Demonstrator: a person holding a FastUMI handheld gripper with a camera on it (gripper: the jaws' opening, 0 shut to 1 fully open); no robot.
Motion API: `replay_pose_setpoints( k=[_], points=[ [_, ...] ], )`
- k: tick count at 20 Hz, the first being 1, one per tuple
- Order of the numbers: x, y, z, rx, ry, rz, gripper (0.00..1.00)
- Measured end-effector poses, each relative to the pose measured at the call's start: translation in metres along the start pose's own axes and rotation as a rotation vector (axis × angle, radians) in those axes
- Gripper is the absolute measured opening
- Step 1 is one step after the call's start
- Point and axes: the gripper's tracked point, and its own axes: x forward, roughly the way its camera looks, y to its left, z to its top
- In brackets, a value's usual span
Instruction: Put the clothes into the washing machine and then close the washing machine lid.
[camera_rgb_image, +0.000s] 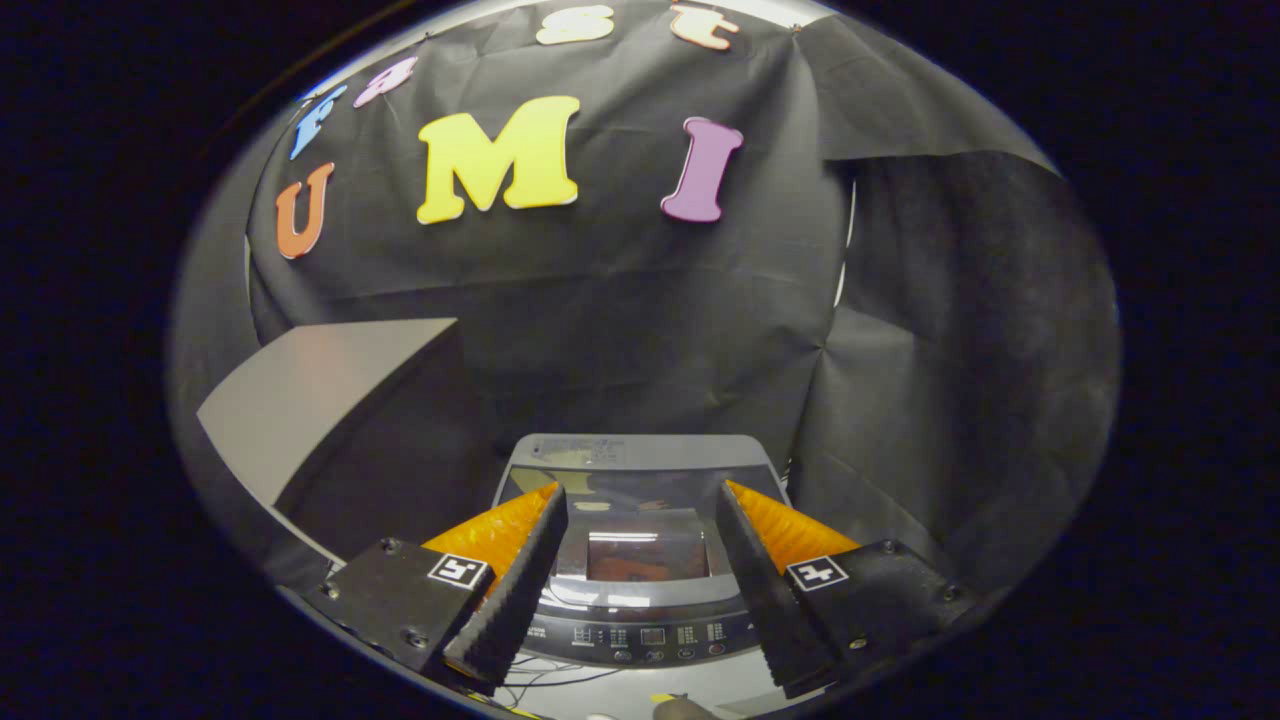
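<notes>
A small grey top-loading washing machine (640, 455) stands below and ahead of my gripper (640, 492). Its glass lid (645, 545) lies flat and closed, showing between my two fingers, with reflections on it. A curved control panel (650, 635) with buttons runs along its near side. My gripper hangs above the machine, open, with nothing between its fingers. No clothes can be made out; something reddish shows faintly through the lid glass.
A grey slanted panel or table top (320, 385) stands to the left of the machine. Black cloth walls close in behind and to the right. Thin cables (545, 682) lie on the pale surface in front of the control panel.
</notes>
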Motion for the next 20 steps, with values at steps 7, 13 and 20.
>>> replay_pose_setpoints(
  k=[7, 13, 20],
  points=[
    [-0.159, 0.016, 0.007, 0.043, -0.167, -0.024, 0.95],
    [-0.269, 0.019, -0.035, 0.053, -0.260, -0.032, 1.00],
    [-0.337, 0.021, -0.092, 0.062, -0.319, 0.018, 1.00]
  ],
)
